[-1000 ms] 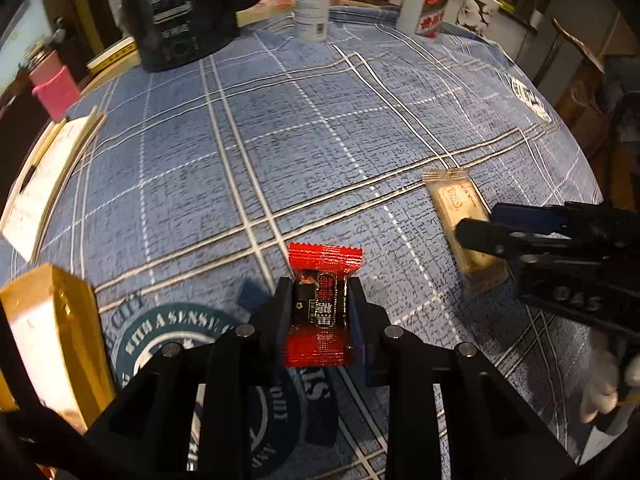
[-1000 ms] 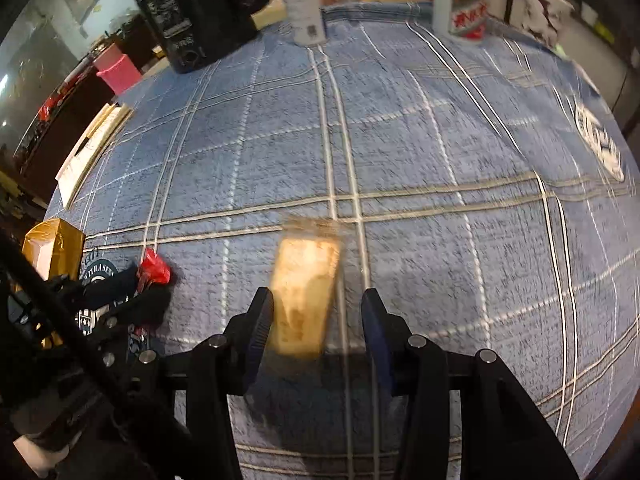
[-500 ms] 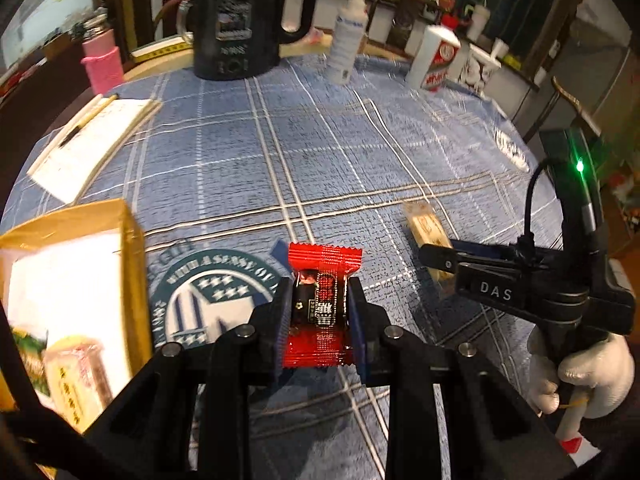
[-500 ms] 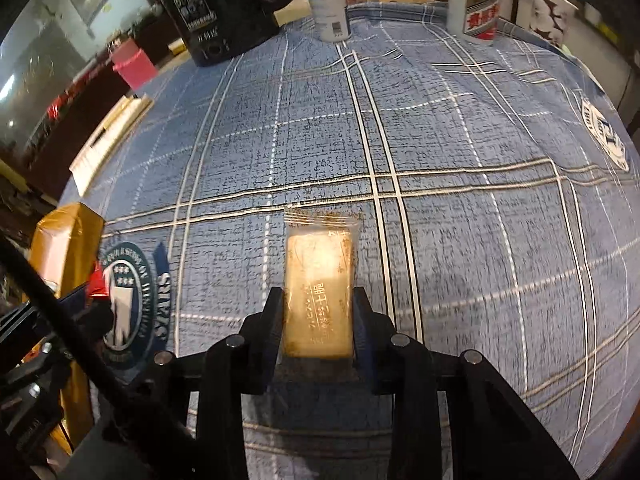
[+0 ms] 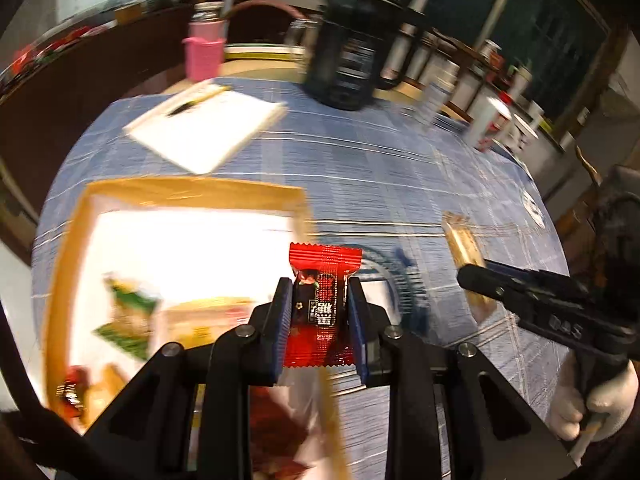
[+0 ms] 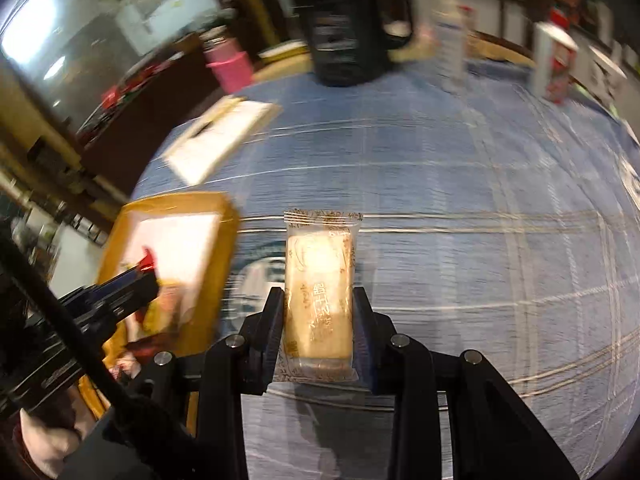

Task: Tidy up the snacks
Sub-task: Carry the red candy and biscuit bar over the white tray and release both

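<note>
My left gripper (image 5: 319,284) is shut on a red snack packet (image 5: 325,256), held above the right edge of a yellow-rimmed box (image 5: 192,188). The box's white inside holds several snacks. My right gripper (image 6: 319,292) is shut on a clear-wrapped beige biscuit bar (image 6: 320,256), lifted off the blue plaid cloth, with the box (image 6: 180,200) to its left. In the left wrist view the right gripper (image 5: 476,276) and its bar (image 5: 464,240) hang at the right. In the right wrist view the left gripper (image 6: 148,276) holds the red packet (image 6: 147,260) over the box.
A white notepad (image 5: 208,128) with a pen lies behind the box. A black jug (image 5: 348,68), a pink cup (image 5: 202,54), bottles (image 5: 436,96) and a red-and-white carton (image 6: 554,64) stand along the table's far edge. A white-gloved hand (image 5: 592,404) grips the right tool.
The right gripper's jaws closed on the biscuit bar and lifted it off the cloth. Both grippers rose and swung left; the red packet now hangs at the box's edge.
</note>
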Motion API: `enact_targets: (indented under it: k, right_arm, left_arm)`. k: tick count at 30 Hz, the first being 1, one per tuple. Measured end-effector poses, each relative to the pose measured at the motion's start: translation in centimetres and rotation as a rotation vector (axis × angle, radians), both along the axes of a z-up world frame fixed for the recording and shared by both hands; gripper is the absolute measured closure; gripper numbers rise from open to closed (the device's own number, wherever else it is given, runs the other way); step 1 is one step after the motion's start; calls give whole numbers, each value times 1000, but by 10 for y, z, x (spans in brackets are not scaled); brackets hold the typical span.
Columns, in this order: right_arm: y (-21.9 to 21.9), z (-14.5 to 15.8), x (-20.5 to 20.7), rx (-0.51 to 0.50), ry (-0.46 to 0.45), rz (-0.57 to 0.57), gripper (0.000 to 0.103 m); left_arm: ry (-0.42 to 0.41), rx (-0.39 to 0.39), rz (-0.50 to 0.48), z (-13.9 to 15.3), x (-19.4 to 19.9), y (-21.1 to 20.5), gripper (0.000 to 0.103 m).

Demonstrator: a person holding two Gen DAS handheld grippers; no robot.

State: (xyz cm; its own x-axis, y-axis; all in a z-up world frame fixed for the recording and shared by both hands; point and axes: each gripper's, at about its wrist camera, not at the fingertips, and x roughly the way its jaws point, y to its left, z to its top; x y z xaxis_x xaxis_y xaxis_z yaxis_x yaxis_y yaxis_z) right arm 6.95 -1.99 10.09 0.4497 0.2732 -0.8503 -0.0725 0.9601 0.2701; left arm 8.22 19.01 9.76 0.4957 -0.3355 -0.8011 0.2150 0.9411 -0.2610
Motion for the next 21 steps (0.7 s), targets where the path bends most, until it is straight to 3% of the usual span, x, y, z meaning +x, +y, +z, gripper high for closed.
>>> enact_targets:
  k: [5,12,19,21]
  right_arm:
    - [70,0,3,8,-1,118,70]
    - [143,-18,17,-26,28,209,70]
    - [169,-43,27,-87,65,209,70]
    - [172,-46,29,-103,62,207,67]
  left_arm:
    - [24,-5,85,-10,3,59,75]
    - [114,-22,152,-40,23,107,74]
    - [140,-53,155,-49,29,125,71]
    - [137,-61,155,-47,29,127,64]
